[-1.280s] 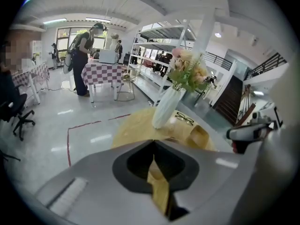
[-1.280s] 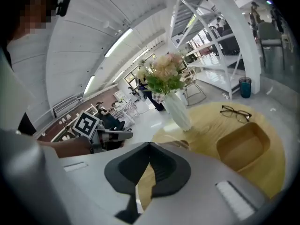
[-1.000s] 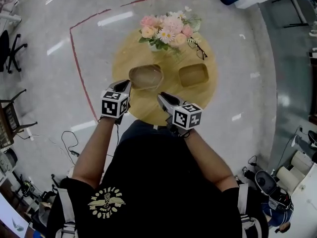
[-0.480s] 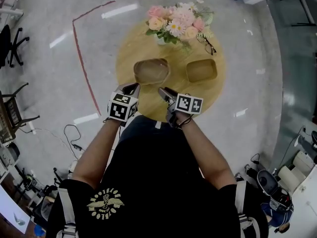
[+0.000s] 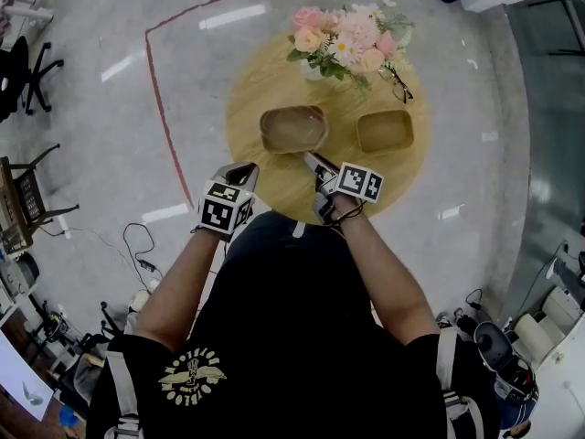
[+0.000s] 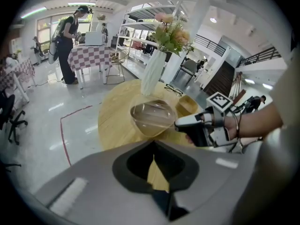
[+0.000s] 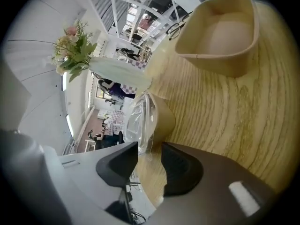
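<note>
**Q:** Round wooden table [image 5: 265, 80] on a polished grey floor [image 5: 110, 108], ringed by a red line [image 5: 155, 90]. What stands on it?

**A:** At the far edge is a white vase of flowers [image 5: 347, 42], with spectacles [image 5: 399, 80] just to its right. Nearer are two bowls side by side: the lidded bowl [image 5: 293, 128] on the left and the open bowl [image 5: 385, 131] on the right.

**Q:** How does the lidded bowl lie relative to the tools?

**A:** It sits just far-left of the right gripper [image 7: 149, 150], which points at its near right rim. The jaws stand apart, and the edge of the clear lid [image 7: 139, 121] reaches into the gap between them, unclamped. The left gripper [image 6: 153, 149] hovers near-left of the bowl, at the table's near-left edge. Its jaws are pressed together on nothing.

**Q:** What are the arm pose and the free room?

**A:** Both forearms [image 5: 187, 273] reach forward from the body, the right one angled inward. Bare tabletop lies between the bowls and the near edge. The open bowl sits right of the right gripper, apart from it.
</note>
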Available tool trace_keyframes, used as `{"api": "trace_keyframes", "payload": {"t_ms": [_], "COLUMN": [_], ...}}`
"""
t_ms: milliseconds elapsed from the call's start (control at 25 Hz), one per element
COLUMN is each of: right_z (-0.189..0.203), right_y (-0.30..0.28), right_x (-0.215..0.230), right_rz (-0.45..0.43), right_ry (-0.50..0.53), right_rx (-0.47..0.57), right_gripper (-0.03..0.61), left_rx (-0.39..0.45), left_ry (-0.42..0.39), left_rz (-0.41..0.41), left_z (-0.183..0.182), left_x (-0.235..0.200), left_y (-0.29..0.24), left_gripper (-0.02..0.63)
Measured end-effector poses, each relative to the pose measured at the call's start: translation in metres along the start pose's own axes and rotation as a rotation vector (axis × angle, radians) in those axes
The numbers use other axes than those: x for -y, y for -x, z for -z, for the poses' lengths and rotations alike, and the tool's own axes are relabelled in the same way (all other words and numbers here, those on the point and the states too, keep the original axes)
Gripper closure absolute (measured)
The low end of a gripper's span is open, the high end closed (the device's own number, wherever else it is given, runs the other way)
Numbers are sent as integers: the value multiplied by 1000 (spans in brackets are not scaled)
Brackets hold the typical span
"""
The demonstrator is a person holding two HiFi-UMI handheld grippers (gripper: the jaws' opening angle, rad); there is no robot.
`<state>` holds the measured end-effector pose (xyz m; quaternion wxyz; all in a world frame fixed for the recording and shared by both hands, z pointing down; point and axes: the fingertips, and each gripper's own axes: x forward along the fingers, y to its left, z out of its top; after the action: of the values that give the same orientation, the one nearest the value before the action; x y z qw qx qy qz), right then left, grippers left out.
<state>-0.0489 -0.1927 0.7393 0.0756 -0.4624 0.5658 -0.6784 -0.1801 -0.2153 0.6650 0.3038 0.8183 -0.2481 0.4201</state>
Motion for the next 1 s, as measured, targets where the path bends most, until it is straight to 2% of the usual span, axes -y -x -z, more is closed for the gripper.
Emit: {"api": "trace_keyframes", "payload": {"t_ms": [160,400,800,1000], "right_z": [-2,-3,-4,-7], "right_y": [0,7,33,52], "right_x": [-3,-12,-48,-67], "right_rz": [-18,-61,-205,-240], "right_ry": [-5,-18,7,24], "right_rx": [19,25,49,55], "right_gripper": [487,525,534,538], "left_rx": [-2,12,37,69], "left_ry": [7,-4,-24,-37], "left_rz": [-5,2,10,8], "left_z": [3,-3,-15,-30], "left_x": [-3,3,15,17], "left_y": [3,3,11,22], "left_gripper": [611,611,611,611]}}
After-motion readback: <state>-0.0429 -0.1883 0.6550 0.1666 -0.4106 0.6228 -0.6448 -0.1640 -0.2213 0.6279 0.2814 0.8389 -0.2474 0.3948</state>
